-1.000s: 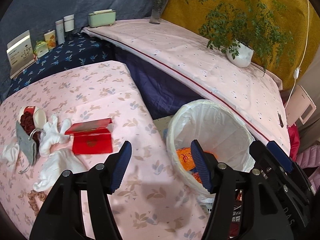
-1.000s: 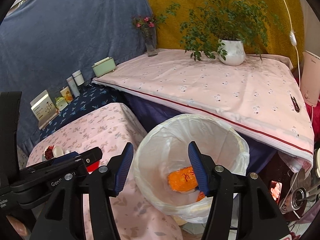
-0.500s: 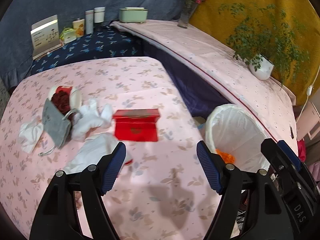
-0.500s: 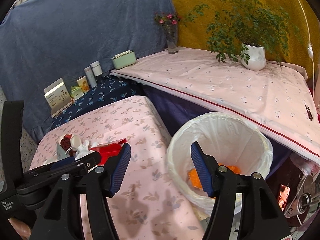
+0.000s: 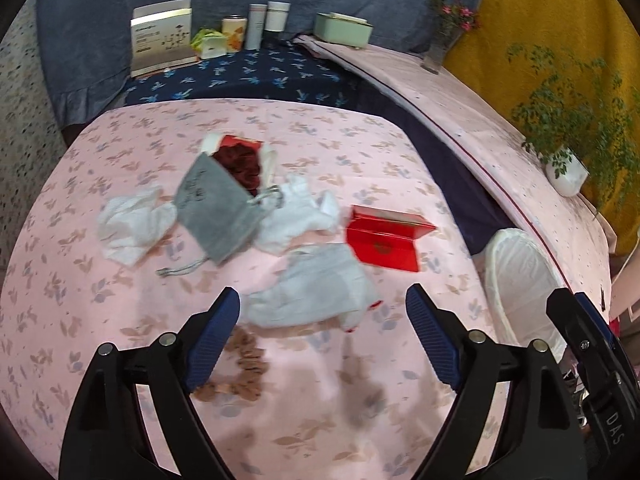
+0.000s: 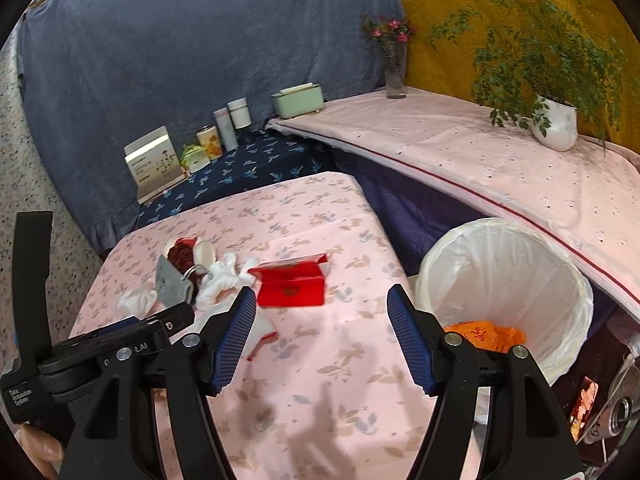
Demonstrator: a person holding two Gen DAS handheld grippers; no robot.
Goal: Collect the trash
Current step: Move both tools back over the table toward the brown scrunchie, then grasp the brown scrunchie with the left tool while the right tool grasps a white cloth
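Trash lies on the pink floral table (image 5: 120,320): a red open box (image 5: 384,240) (image 6: 292,282), crumpled white tissues (image 5: 316,292) (image 5: 132,224) (image 5: 296,212), a grey drawstring pouch (image 5: 216,208) and a round box of dark red petals (image 5: 240,162). Brown crumbs (image 5: 244,364) lie near the left fingers. My left gripper (image 5: 322,336) is open and empty, just short of the nearest tissue. My right gripper (image 6: 322,340) is open and empty over the table's right part. The white-lined bin (image 6: 504,280) stands right of the table and holds an orange wrapper (image 6: 484,334).
A navy shelf (image 5: 240,76) at the back carries a card, tins and a green box (image 5: 342,34). A raised pink bench (image 6: 480,160) carries a flower vase (image 6: 396,68) and a potted plant (image 6: 554,124). A can (image 6: 616,420) lies beside the bin.
Both grippers have swung left from over the bin to over the table. The left one has come close to the tissues. Both stay open and empty.
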